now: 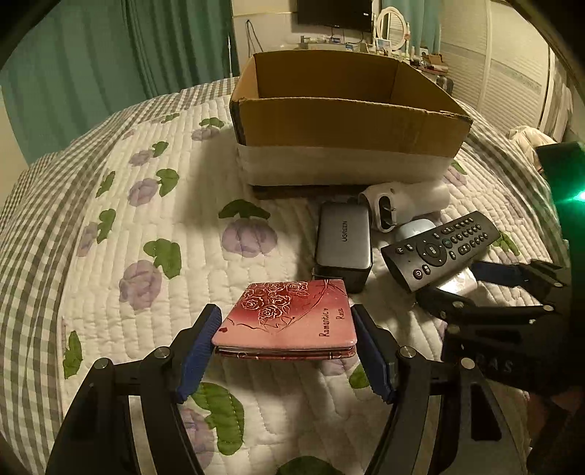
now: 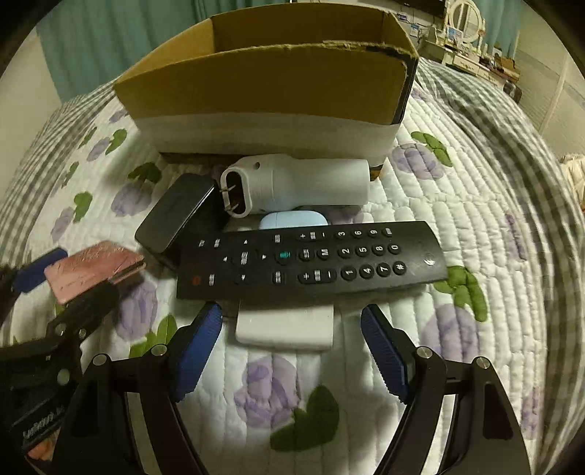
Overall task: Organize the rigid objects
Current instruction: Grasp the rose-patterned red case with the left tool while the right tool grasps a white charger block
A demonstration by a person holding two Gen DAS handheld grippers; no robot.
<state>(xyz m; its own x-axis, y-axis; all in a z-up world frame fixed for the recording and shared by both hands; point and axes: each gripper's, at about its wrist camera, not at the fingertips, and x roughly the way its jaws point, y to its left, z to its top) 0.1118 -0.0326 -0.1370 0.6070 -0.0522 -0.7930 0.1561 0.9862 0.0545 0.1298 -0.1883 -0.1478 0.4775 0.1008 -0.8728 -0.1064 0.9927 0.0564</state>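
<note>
My left gripper (image 1: 287,347) is shut on a pink rose-patterned compact (image 1: 289,316), held above the quilt; it also shows in the right wrist view (image 2: 93,270). My right gripper (image 2: 292,347) is open, its blue pads on either side of a flat white block (image 2: 285,327) that lies partly under a black remote (image 2: 310,261). Behind the remote lie a pale blue case (image 2: 292,220), a white shaver-like device (image 2: 296,184) and a grey UGREEN charger (image 1: 343,244). An open cardboard box (image 1: 347,120) stands beyond them.
Everything lies on a bed with a quilted floral cover (image 1: 164,219). Green curtains (image 1: 109,54) hang at the back left. A dresser with a mirror (image 1: 393,29) and a TV (image 1: 334,12) stand behind the box.
</note>
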